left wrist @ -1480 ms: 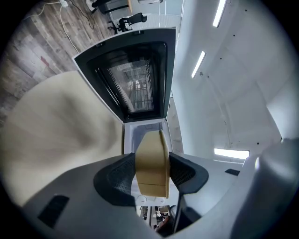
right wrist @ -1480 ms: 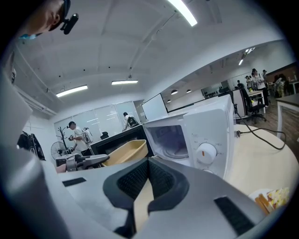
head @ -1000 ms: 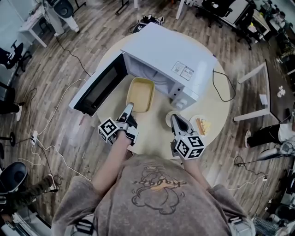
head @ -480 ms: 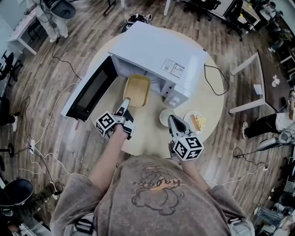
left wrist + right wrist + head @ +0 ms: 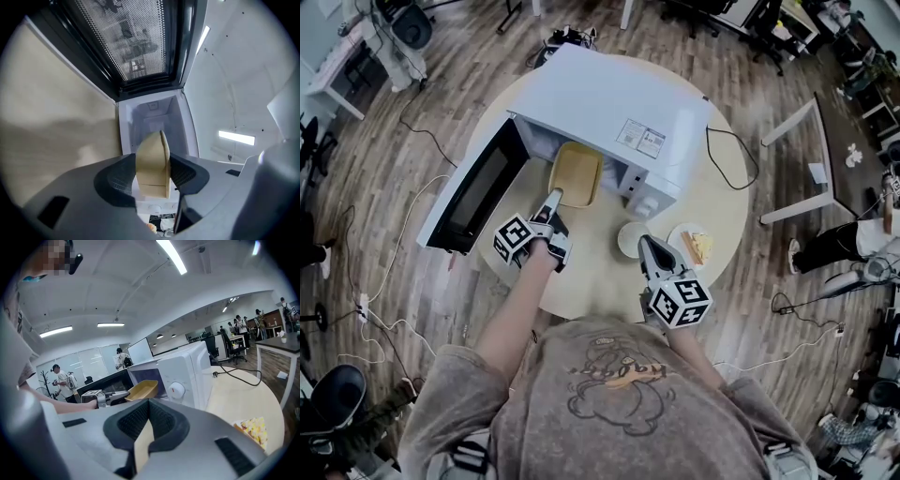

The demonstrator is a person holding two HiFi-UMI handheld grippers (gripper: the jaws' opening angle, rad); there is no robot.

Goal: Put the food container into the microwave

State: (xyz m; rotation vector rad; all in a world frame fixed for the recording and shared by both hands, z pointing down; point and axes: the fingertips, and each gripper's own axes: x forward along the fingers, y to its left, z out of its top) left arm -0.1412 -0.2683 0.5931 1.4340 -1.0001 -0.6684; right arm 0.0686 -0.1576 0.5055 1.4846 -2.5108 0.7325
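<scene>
Head view: shallow tan rectangular food container (image 5: 575, 174) is just above frame centre. Its far end pokes into the open mouth of the white boxy microwave (image 5: 609, 103), near edge sticking out toward the person. Left gripper (image 5: 553, 196) has its fingers clamped on that near edge, and the container looks lifted off the round pale wooden bench (image 5: 727, 216). Microwave's black-windowed door (image 5: 469, 195) is swung wide open toward the left of frame.

Left gripper view backs that up: container rim pinched edge-on btwn both fingers, white cavity straight ahead, door filling the top of frame.

Right gripper (image 5: 643, 246) is lower right of centre, fingers pressed together w/ nothing in them afaict. Right gripper view only shows bench thru the slit. Small white round cup (image 5: 629, 239) is just beside its tip. A white plate w/ yellowish food (image 5: 697, 247) is right of that, near the bench edge.
</scene>
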